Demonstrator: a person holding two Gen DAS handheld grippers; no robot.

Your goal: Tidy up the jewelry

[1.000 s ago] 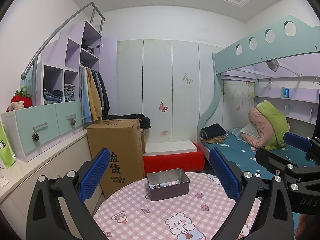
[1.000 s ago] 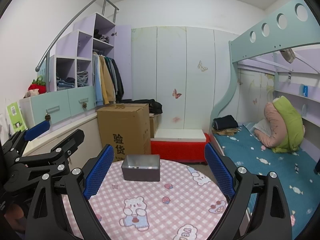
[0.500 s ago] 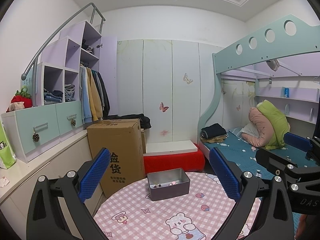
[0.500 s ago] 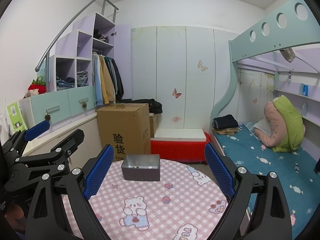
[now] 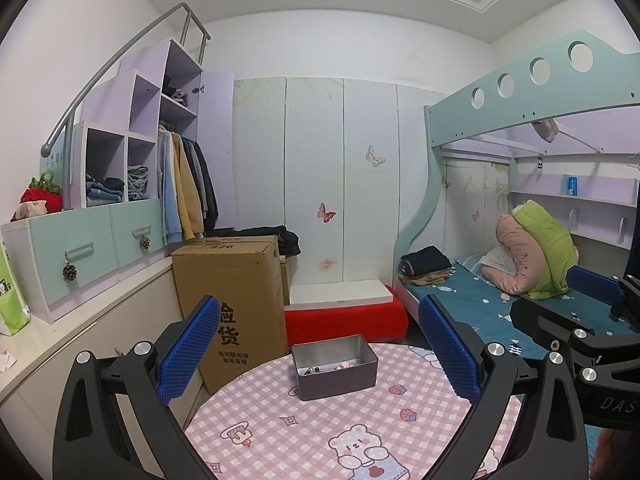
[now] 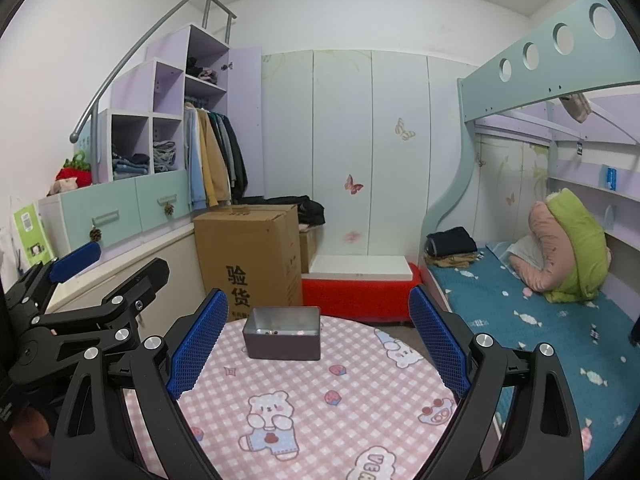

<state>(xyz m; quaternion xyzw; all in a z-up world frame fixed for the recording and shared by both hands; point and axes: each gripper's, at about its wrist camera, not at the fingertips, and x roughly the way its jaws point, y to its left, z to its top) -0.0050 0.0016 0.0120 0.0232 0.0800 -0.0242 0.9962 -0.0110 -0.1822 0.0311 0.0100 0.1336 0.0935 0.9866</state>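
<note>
Grey metal tin (image 5: 335, 366) with small jewelry (image 5: 325, 368) sits ahead; I hold left gripper (image 5: 320, 356) and right gripper (image 6: 318, 340) spread wide, empty.

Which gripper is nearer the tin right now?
Neither clearly. The left gripper and right gripper both hang open above the table's near side, short of the tin, which stands toward the far edge.

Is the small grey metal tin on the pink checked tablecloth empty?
Not empty. The lidless grey metal tin holds a few small beads and pinkish pieces on its floor; what they are is unclear.
</note>
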